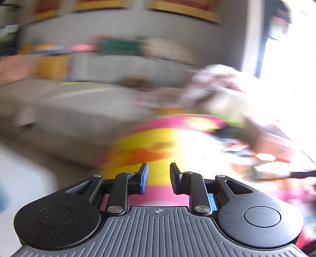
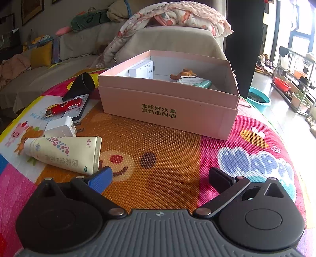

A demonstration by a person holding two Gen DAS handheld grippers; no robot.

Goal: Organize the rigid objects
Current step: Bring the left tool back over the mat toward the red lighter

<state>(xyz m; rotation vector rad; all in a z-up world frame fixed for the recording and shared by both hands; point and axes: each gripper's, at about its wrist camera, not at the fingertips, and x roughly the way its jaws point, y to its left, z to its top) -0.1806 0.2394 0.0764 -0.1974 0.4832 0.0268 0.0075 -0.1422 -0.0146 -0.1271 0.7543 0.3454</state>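
Observation:
In the right wrist view a pink cardboard box (image 2: 169, 106) stands open on a colourful play mat (image 2: 158, 150). Inside it lie a white block (image 2: 141, 69), a brown toy (image 2: 183, 74) and a teal item (image 2: 204, 84). Left of the box, on the mat, lie a cream tube (image 2: 65, 152), a white plug adapter (image 2: 61, 127), a red cylinder (image 2: 64, 106), a flat white remote (image 2: 79, 110) and a black funnel (image 2: 80, 86). My right gripper (image 2: 160, 174) is open over the mat, near the tube, holding nothing. My left gripper (image 1: 159, 170) is shut and empty, in a heavily blurred view above the mat (image 1: 150, 142).
A beige sofa (image 2: 75, 43) with a quilt (image 2: 177, 15) and cushions stands behind the mat. To the right are a teal basin (image 2: 258, 97) on the floor and metal shelving (image 2: 296, 79) by bright windows.

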